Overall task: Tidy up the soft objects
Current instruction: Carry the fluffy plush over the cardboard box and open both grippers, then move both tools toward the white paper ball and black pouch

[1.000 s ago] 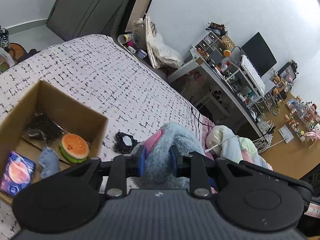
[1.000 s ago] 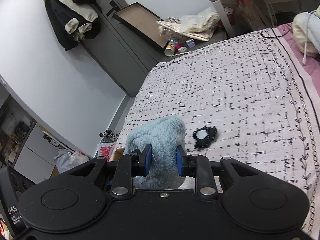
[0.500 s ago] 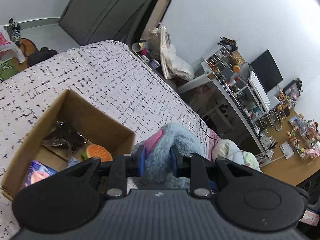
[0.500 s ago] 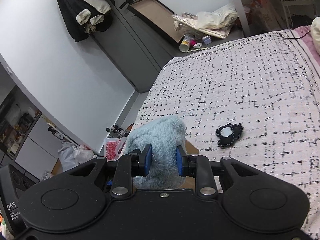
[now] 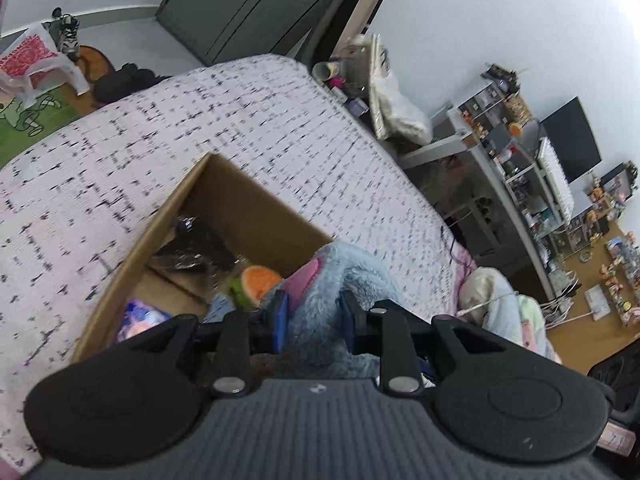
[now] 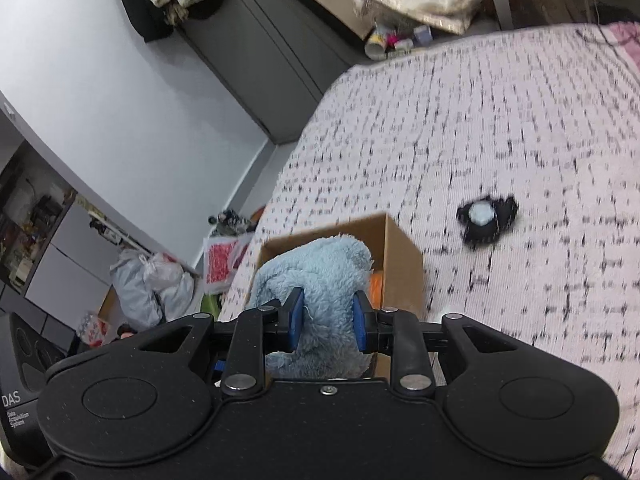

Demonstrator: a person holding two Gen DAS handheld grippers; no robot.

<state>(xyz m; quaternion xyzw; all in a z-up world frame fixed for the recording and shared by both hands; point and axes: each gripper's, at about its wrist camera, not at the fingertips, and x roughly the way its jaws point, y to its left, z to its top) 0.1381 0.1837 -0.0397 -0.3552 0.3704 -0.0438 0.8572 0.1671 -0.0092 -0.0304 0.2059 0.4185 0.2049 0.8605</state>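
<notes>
Both grippers are shut on one fluffy light-blue plush toy with a pink patch (image 5: 324,304). My left gripper (image 5: 314,316) holds it over the near corner of an open cardboard box (image 5: 256,196) on the bed. My right gripper (image 6: 328,316) grips another part of the plush (image 6: 320,276) just above the box (image 6: 400,252). Inside the box lie an orange burger-shaped toy (image 5: 258,280), a dark shiny packet (image 5: 192,244) and a blue-pink item (image 5: 140,316). A small black soft object with a pale centre (image 6: 484,220) lies on the bedspread to the right of the box.
The bed has a white bedspread with black dashes (image 5: 160,132). Pale bedding (image 5: 492,296) is bunched at the bed's right. A cluttered desk with monitor (image 5: 572,140) stands beyond. Bags (image 6: 152,280) and a dark wardrobe (image 6: 256,56) are off the bed's far side.
Both grippers have carried the plush toward the box and now hold it above its opening. The small black object has dropped out of the left wrist view.
</notes>
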